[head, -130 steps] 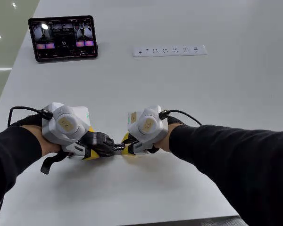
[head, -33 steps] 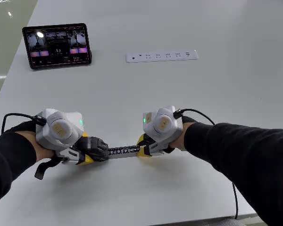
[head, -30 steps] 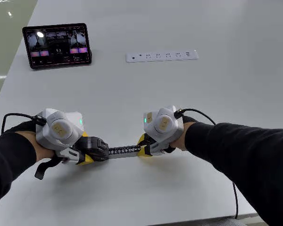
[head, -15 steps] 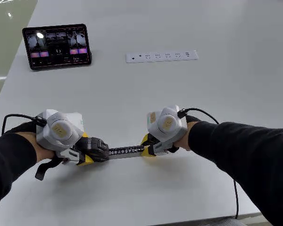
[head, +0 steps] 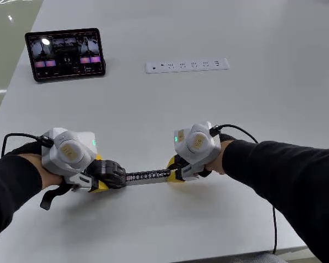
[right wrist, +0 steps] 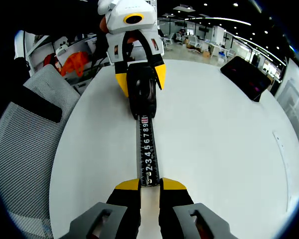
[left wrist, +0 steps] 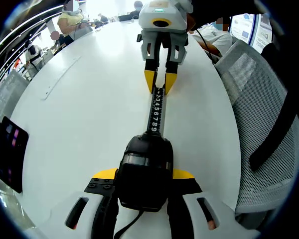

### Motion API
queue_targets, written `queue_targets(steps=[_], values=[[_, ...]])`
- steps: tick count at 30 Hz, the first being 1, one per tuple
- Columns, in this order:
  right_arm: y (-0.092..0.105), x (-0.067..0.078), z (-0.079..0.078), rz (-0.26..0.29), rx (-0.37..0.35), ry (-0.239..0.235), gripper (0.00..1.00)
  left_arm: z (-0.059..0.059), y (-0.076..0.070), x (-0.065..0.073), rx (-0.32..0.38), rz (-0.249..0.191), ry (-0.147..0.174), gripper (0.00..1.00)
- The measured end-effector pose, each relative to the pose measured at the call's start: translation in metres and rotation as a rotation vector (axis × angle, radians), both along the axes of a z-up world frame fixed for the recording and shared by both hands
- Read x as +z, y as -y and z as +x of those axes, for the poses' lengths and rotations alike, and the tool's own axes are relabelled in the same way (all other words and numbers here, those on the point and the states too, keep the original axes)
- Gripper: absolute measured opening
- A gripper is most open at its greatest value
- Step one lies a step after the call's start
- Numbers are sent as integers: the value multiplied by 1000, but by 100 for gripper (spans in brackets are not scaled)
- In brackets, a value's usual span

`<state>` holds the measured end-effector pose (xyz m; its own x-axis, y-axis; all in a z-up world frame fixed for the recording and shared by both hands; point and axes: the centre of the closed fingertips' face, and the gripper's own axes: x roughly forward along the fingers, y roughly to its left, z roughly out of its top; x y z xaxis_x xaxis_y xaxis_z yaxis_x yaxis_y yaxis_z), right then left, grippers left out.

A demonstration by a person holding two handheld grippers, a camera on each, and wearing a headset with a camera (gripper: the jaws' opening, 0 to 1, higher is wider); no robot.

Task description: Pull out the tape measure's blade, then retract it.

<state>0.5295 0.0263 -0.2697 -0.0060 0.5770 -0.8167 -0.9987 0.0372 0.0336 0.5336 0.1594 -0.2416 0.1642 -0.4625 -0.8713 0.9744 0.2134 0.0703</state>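
Observation:
A black tape measure case (head: 112,172) lies low over the white table, and my left gripper (head: 101,171) is shut on its sides. In the left gripper view the case (left wrist: 144,167) fills the space between the yellow-tipped jaws of the left gripper (left wrist: 144,174). Its numbered blade (head: 148,176) runs right to my right gripper (head: 171,171), which is shut on the blade's end. In the right gripper view the blade (right wrist: 147,154) runs from the right gripper (right wrist: 150,184) to the case (right wrist: 142,92). A short stretch of blade (left wrist: 156,112) is out.
A tablet (head: 65,53) with a lit screen stands at the table's far left. A white power strip (head: 187,66) lies at the far middle. A grey mesh chair (left wrist: 259,124) stands by the table's near edge. Cables trail from both grippers.
The right gripper has moved right, away from the left one, and more blade has come out of the case. The left gripper and case have held still.

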Motion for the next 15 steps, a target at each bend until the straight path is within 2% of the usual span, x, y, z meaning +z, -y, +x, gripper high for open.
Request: queue_targets(steps=[15], values=[[13,0,1,-6,-6,0,9,1,0,0,0,-2,0,32]])
